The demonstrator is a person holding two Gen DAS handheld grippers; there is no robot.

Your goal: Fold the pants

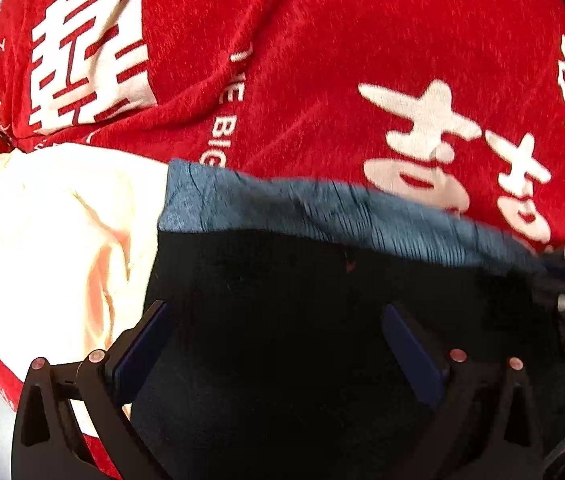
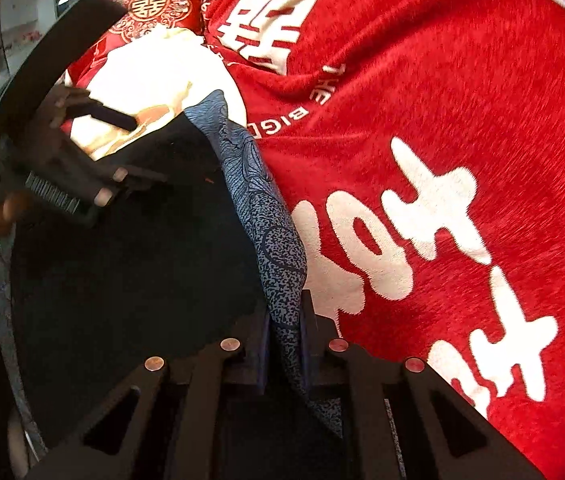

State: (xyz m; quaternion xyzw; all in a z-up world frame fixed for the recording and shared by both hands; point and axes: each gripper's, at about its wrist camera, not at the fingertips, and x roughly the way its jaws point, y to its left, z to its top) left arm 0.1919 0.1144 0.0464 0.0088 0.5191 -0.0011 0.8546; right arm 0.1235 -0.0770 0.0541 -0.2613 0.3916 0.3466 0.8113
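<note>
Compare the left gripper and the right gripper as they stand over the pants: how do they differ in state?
The left gripper has its jaws wide apart, while the right gripper has its jaws shut. The left gripper grips nothing, with the dark pants lying below it; the right gripper pinches the pants' blue patterned edge. Both are black and point down over the red blanket.

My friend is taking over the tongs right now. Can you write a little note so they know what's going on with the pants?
Right tongs: shut on the pants' blue patterned edge.
Left tongs: open, over the dark pants, gripping nothing.
The pants lie on the red blanket, next to a cream cloth.
Done: one edge is gripped.
Left: all the folding; no finished fold shows yet.
</note>
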